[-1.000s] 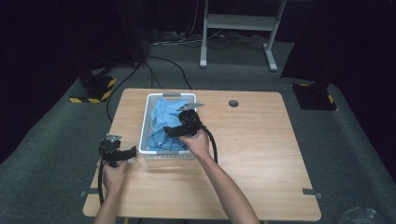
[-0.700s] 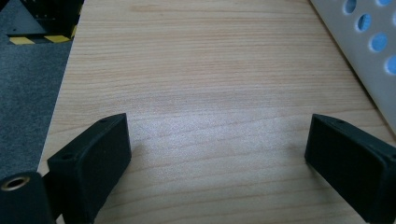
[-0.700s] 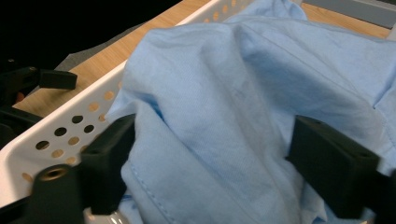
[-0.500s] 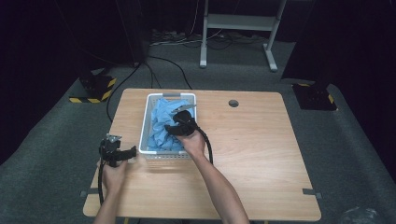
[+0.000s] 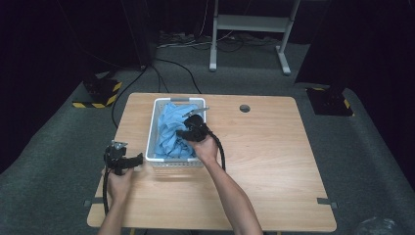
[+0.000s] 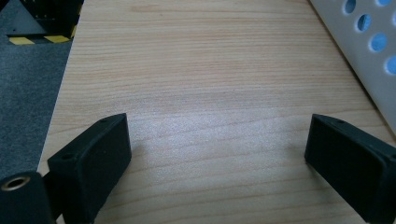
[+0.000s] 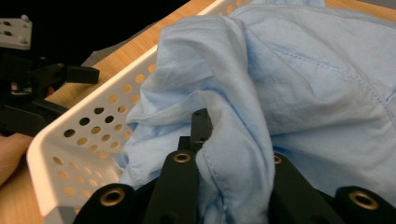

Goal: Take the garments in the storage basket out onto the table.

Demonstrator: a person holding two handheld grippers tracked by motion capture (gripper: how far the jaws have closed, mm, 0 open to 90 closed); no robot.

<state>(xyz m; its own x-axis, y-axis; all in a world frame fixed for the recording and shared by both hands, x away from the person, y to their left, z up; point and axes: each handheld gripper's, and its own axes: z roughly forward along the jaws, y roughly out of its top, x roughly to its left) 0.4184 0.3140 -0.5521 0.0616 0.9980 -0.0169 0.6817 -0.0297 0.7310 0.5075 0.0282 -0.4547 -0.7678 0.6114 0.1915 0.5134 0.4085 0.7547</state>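
Blue cloth (image 5: 169, 128) bunched in white basket (image 5: 151, 142), long axis along basket length, running away from me. My right gripper (image 7: 219, 154) clamped on fold of cloth inside basket. My left gripper (image 6: 219, 154) left of basket, jaws wide apart over bare table (image 6: 210, 70).

wooden table (image 5: 274, 161) | grey carpet (image 5: 58, 147) | metal stand (image 5: 249, 24) | floor cables (image 5: 166, 73)

Both forearms were bare, without sleeves. Each black two-jaw gripper, left (image 5: 139, 157) and right (image 5: 180, 132), trailed a black cable and showed brass-ringed screw holes.
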